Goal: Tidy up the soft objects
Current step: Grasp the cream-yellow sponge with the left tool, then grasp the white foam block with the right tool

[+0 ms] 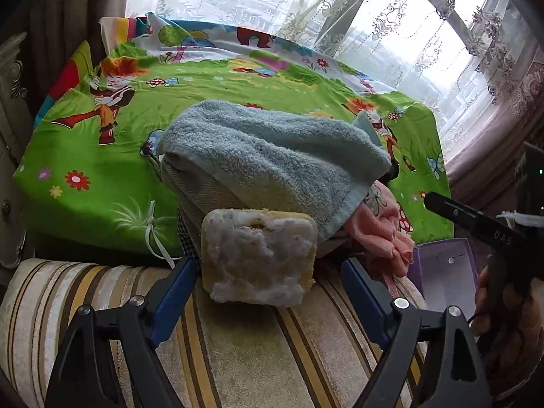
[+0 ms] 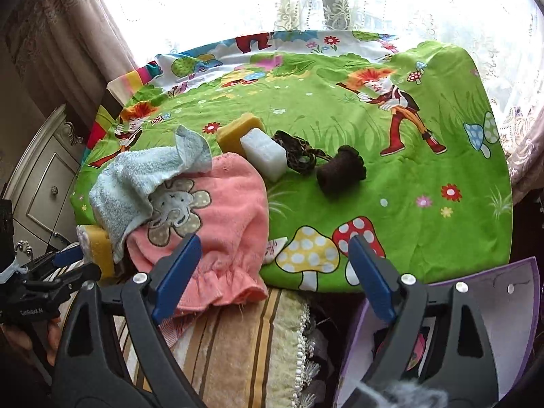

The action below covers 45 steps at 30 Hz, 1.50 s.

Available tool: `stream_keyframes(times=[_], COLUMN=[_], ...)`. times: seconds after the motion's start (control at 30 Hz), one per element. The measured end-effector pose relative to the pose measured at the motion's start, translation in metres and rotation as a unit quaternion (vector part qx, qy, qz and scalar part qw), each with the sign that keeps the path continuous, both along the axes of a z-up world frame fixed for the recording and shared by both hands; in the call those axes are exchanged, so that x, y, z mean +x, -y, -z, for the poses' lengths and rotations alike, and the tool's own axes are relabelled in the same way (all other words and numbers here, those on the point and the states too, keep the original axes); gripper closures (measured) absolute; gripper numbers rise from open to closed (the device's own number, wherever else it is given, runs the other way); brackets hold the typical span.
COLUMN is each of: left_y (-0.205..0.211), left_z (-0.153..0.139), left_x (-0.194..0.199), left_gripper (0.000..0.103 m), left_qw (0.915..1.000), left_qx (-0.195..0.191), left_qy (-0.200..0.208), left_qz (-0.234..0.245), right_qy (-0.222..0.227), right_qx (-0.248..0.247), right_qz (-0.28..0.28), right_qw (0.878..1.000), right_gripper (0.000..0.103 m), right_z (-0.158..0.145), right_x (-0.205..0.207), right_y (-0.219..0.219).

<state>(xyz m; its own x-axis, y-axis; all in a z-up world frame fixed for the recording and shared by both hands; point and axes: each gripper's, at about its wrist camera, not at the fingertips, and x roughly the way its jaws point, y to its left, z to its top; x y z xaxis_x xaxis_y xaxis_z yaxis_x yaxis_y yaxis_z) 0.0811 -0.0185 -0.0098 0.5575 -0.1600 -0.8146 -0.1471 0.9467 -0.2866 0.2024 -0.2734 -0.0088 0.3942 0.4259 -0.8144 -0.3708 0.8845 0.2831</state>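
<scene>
A worn yellow-and-white sponge (image 1: 260, 255) stands on the striped sofa arm (image 1: 238, 357) between the open jaws of my left gripper (image 1: 268, 277), which does not touch it. Behind it a light blue towel (image 1: 272, 149) lies over a pink towel (image 1: 380, 231). In the right wrist view the blue towel (image 2: 136, 183) drapes over the pink flower towel (image 2: 210, 224). A second yellow sponge (image 2: 238, 132), a white foam block (image 2: 263, 154), a patterned strap (image 2: 299, 151) and a dark brown roll (image 2: 340, 170) lie on the cloth. My right gripper (image 2: 275, 265) is open and empty.
The table has a green cartoon cloth (image 2: 408, 204). A purple box (image 2: 442, 340) sits at the lower right, also in the left wrist view (image 1: 445, 272). A white cabinet (image 2: 44, 183) stands at the left. Lace curtains (image 1: 374, 17) hang behind the table.
</scene>
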Motion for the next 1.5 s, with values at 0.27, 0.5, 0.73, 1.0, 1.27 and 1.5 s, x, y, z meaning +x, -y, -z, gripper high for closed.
stream_keyframes(times=[0.27,0.5,0.73,1.0,1.27,1.5], left_y=[-0.004,-0.014,-0.032,-0.042,-0.044,-0.041], left_z=[0.001,-0.010,-0.027,-0.022,-0.020,-0.034], left_x=[0.005,0.002,0.000,0.002,0.003,-0.003], left_gripper=[0.038,0.041,0.041,0.041,0.041,0.041], left_qw=[1.0000,0.9997,0.9977,0.9974,0.9973,0.9957], left_qx=[0.008,0.004,-0.001,-0.013,-0.015,-0.006], left_qy=[-0.001,0.024,0.057,0.053,0.052,0.075], left_qz=[0.003,-0.007,-0.036,-0.046,-0.050,-0.053], right_qy=[0.008,0.007,-0.001,-0.003,-0.021,0.019], right_qx=[-0.022,-0.040,-0.062,-0.074,-0.056,-0.018], right_qz=[-0.018,-0.024,-0.052,-0.086,-0.105,-0.077], right_qw=[1.000,0.999,0.997,0.994,0.993,0.997], right_gripper=[0.012,0.012,0.012,0.013,0.059,0.060], right_z=[0.001,0.013,0.035,0.055,0.067,0.024], right_x=[0.028,0.059,0.093,0.115,0.123,0.115], right_y=[-0.024,-0.039,-0.063,-0.086,-0.088,-0.054])
